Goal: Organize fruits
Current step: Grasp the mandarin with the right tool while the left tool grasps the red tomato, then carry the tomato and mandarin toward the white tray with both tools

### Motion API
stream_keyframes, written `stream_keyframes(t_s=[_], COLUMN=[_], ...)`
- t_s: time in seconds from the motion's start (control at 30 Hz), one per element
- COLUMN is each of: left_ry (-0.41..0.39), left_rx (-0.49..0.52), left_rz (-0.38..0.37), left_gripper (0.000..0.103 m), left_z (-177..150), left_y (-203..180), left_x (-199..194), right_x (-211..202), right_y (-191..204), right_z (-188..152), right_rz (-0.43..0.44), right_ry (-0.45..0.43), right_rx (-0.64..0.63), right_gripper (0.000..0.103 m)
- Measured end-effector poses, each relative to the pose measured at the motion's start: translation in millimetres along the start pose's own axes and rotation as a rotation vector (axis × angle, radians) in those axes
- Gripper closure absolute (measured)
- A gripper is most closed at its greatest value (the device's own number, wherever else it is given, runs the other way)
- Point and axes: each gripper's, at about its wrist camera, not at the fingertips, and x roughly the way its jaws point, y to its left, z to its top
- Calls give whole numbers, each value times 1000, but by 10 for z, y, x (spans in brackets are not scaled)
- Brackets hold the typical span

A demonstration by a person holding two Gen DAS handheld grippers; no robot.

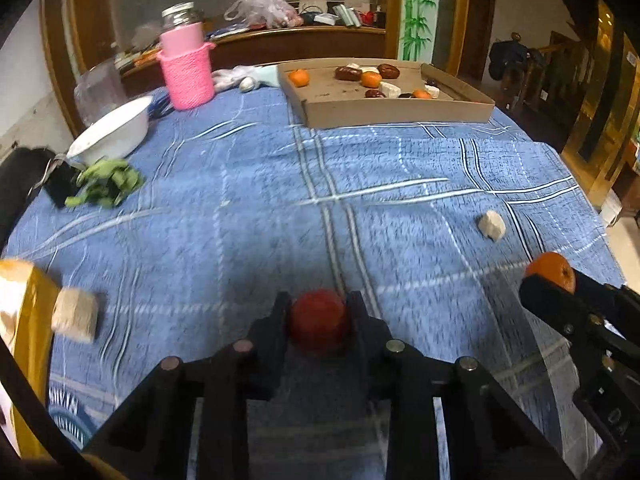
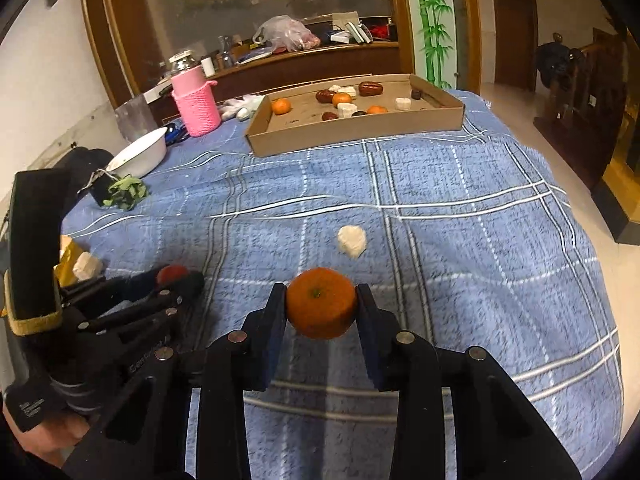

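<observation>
My left gripper (image 1: 319,312) is shut on a round red fruit (image 1: 319,322) just above the blue checked cloth (image 1: 260,208). My right gripper (image 2: 320,304) is shut on an orange mandarin (image 2: 321,308); the mandarin (image 1: 553,272) also shows at the right edge of the left wrist view. The red fruit (image 2: 173,273) peeks out between the left gripper's fingers at the left of the right wrist view. A cardboard tray (image 1: 396,114) at the far side holds mandarins, dark red dates and pale chunks; the tray (image 2: 352,136) appears in both views.
A pale chunk (image 2: 352,241) lies loose on the cloth ahead of the right gripper, and another chunk (image 1: 76,319) lies at the near left beside a yellow packet (image 1: 28,320). A white bowl (image 1: 110,130), green leaves (image 1: 108,186) and a pink knitted jar (image 1: 186,66) stand at the far left.
</observation>
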Motion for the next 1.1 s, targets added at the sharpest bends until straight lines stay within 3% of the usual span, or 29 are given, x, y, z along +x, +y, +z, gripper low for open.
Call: stream_keyframes(t_s=[0.53,0.77,1.1], left_ry=[-101,-127,-153], left_rx=[-38,-54,-91], left_rz=[44,53,49], left_gripper=[72,72,72], left_z=[-657,-766,-774], left_y=[496,588,640], left_x=[-698,-727,-760], right_x=[-470,-502,-562], right_y=[587,795,787], right_z=[-495,-621,-653], right_rz=[62,35,36], right_ry=[-90,-124,-165], right_rx=[52,-4,7], right_gripper=[70,70,70])
